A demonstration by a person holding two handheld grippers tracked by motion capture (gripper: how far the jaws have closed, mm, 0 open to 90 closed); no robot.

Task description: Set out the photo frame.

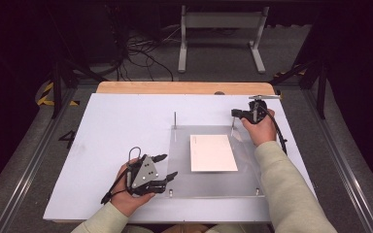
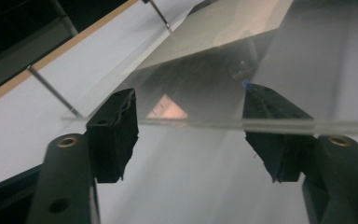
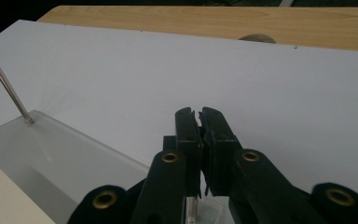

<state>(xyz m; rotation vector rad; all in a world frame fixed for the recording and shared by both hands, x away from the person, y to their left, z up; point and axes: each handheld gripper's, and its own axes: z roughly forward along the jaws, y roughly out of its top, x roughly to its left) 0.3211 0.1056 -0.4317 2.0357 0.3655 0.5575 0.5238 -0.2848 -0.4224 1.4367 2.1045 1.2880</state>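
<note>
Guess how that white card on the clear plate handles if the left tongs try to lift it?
The white card lies flat on the clear plate, so an edge is probably hard to catch. It looks thin, likely light and bendy when lifted. The plate looks smooth, so a push would probably slide it. The left tongs stand open at the plate's near-left edge.

Print on white card (image 1: 213,153) too small to read, card cut off at right gripper view's lower left, pin (image 3: 192,210) below closed right gripper (image 3: 200,114) mostly hidden, reflections blur clear plate (image 2: 223,79).
</note>
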